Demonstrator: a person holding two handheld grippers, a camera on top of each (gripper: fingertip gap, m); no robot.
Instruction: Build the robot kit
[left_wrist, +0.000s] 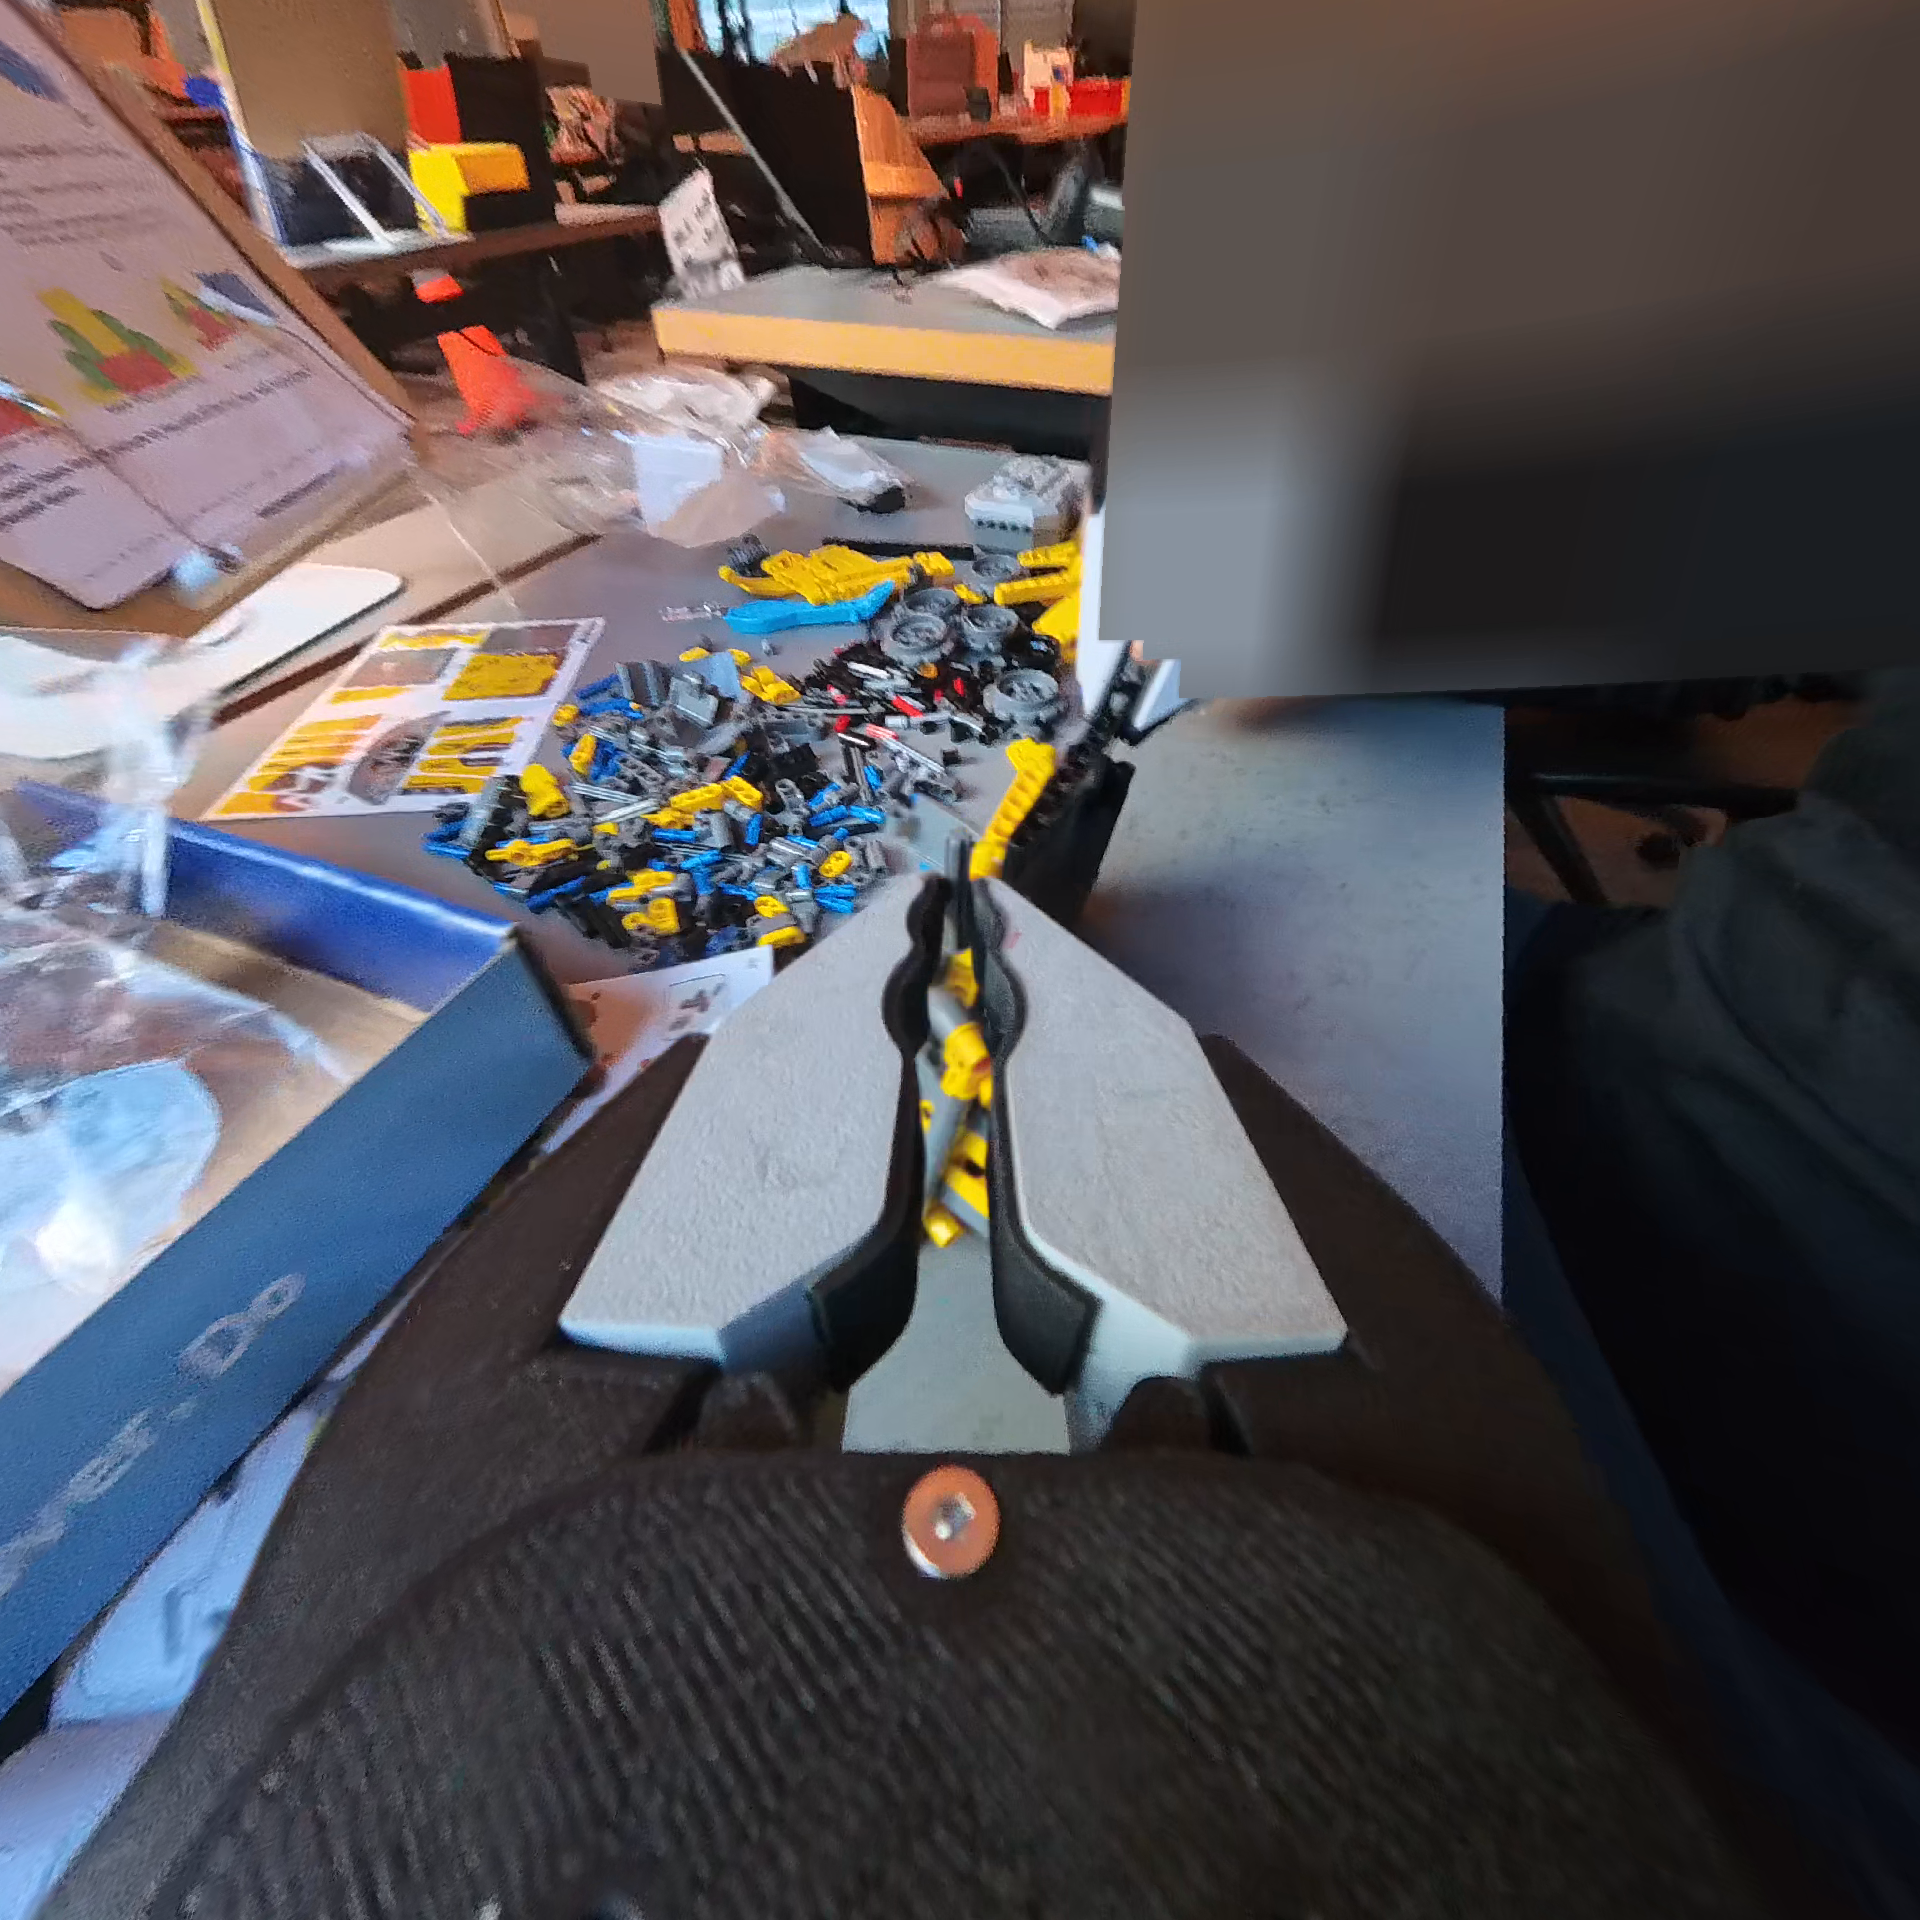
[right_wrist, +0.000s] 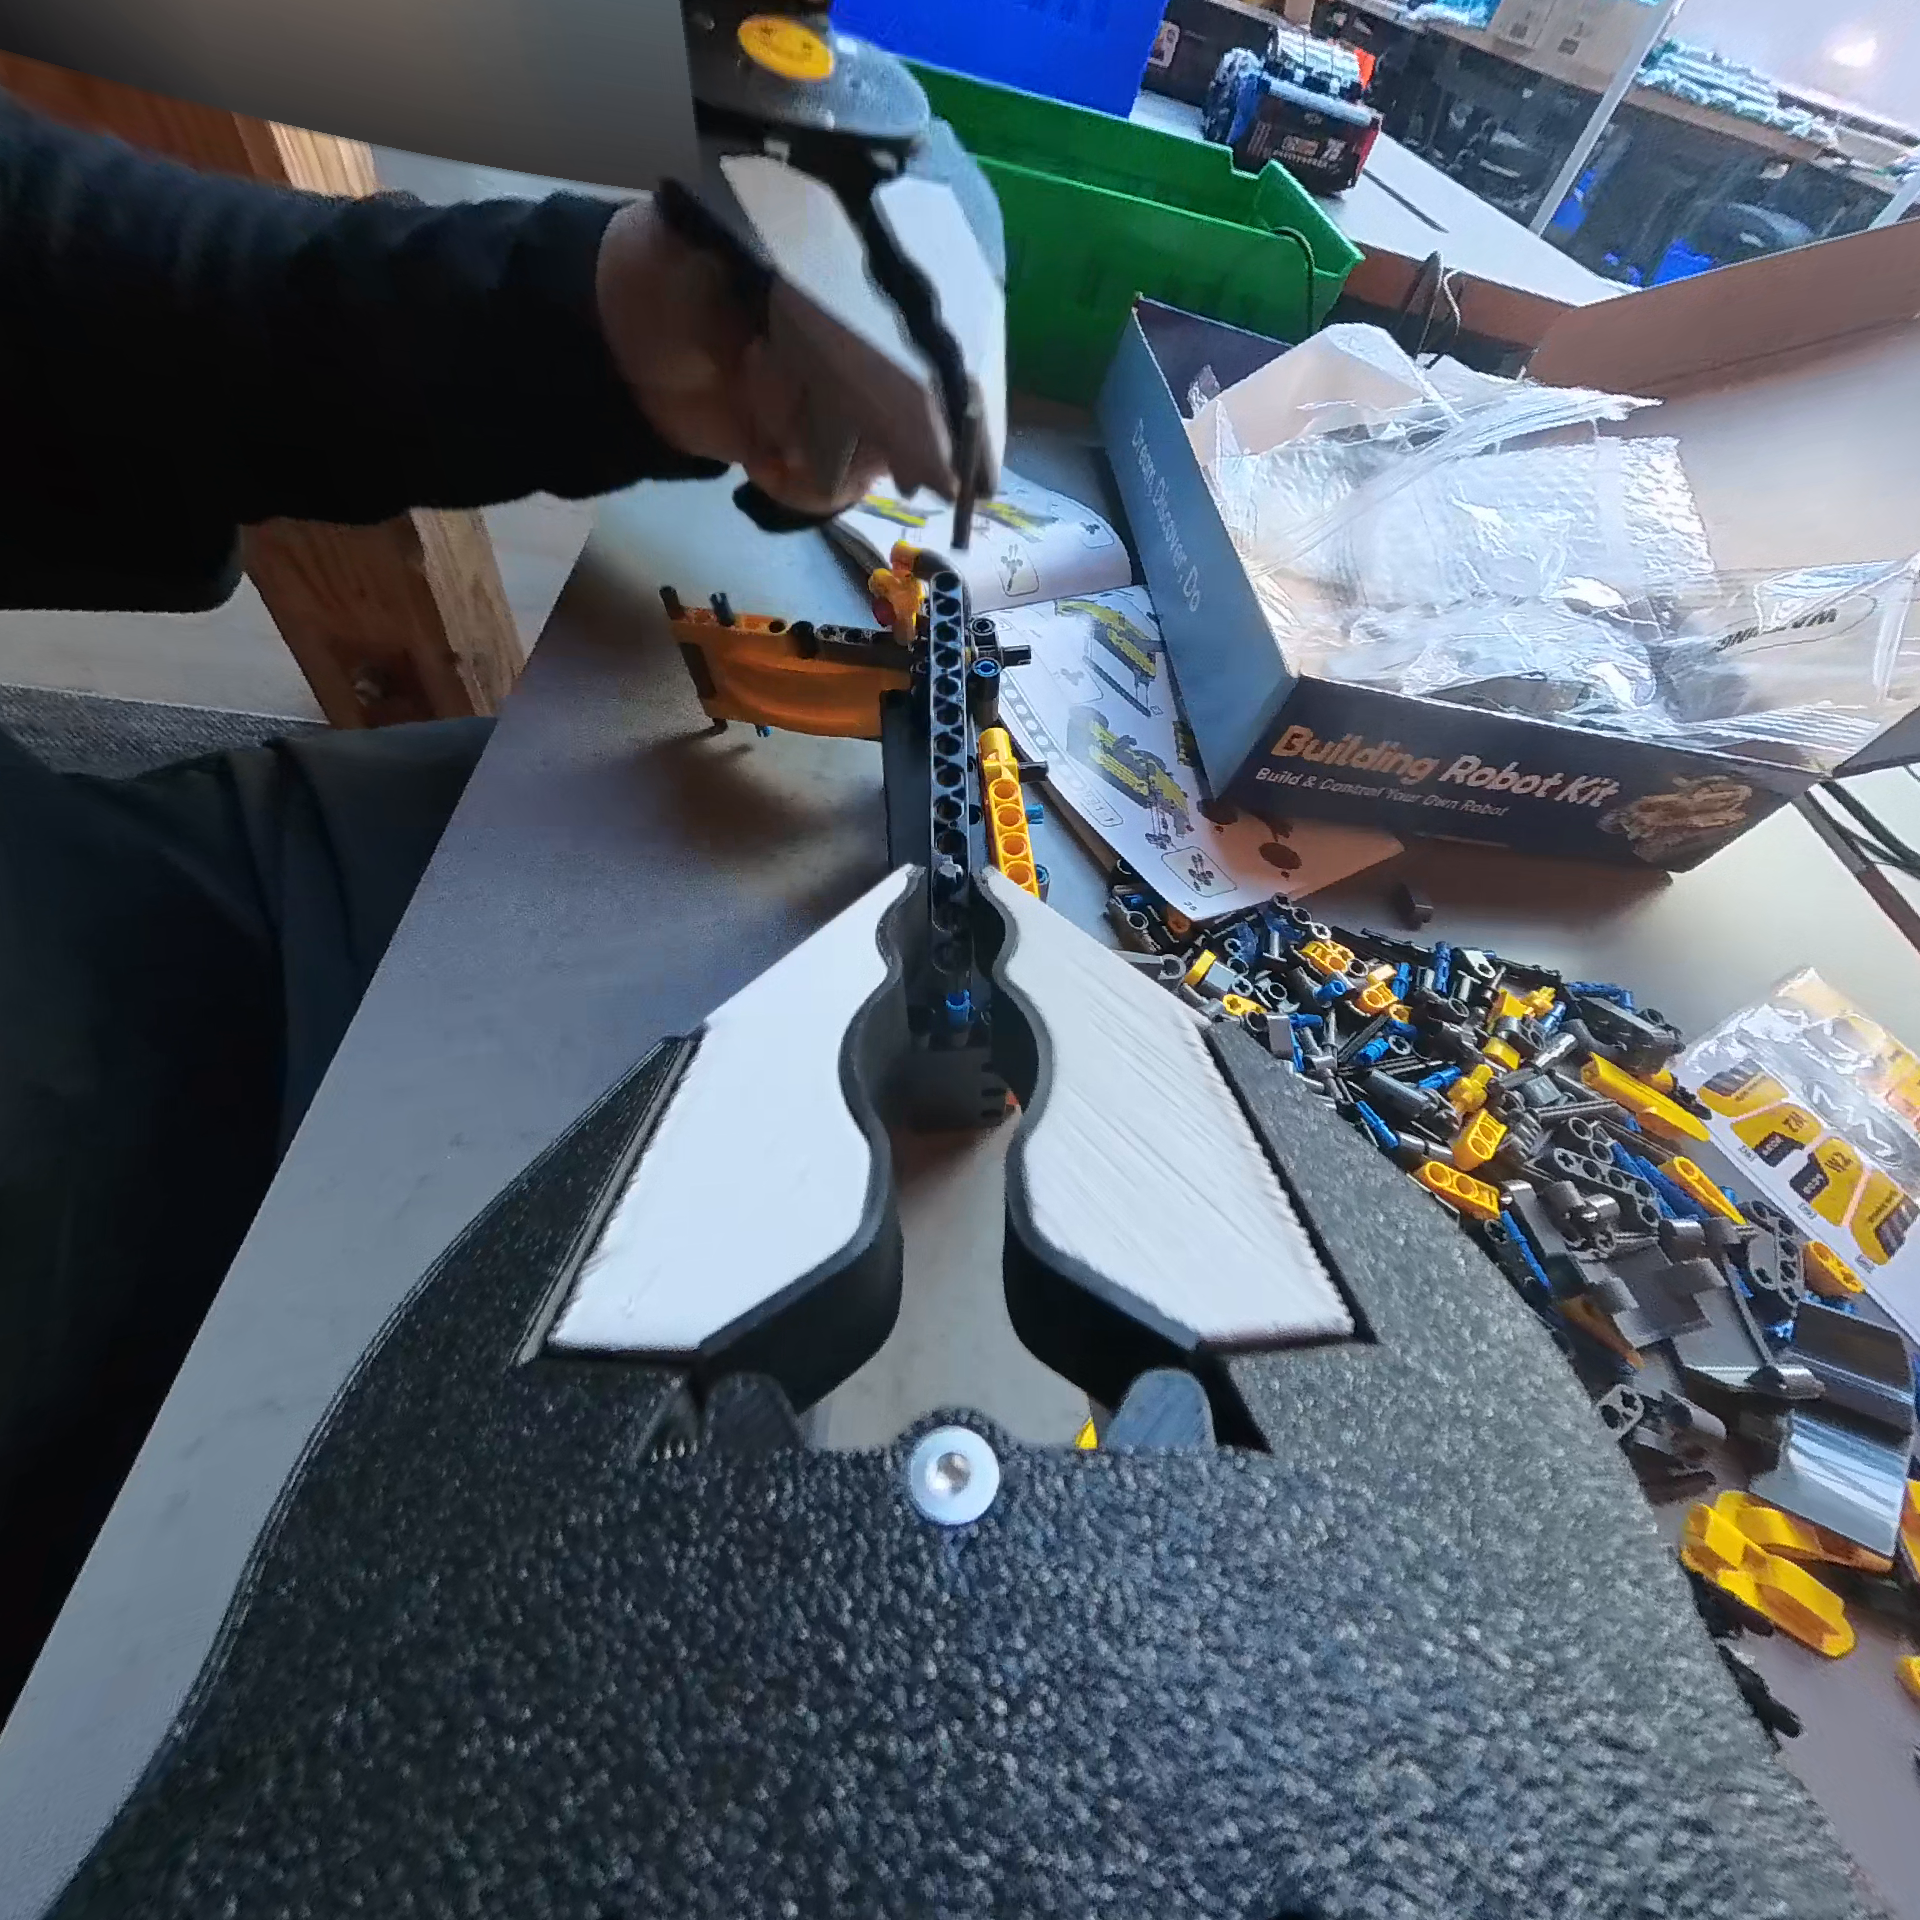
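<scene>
Right wrist view: the right tongs (right_wrist: 956, 894) clamp a black-and-yellow brick assembly (right_wrist: 951, 748) on the grey surface (right_wrist: 644, 831); the left tongs (left_wrist: 961, 894) pinch a thin dark pin (left_wrist: 954, 857), beside loose bricks (left_wrist: 707, 790).

The left wrist view sits low and close behind its own fingers (left_wrist: 821, 1122), facing across the grey table (left_wrist: 1299, 935) toward the parts pile (left_wrist: 727, 790) and far workbenches. The right wrist view looks the opposite way, along the table's edge (right_wrist: 499, 935). Both share the pile (right_wrist: 1507, 1101), the box (left_wrist: 312, 1122) (right_wrist: 1455, 758) and the black beam model (right_wrist: 951, 769).
</scene>
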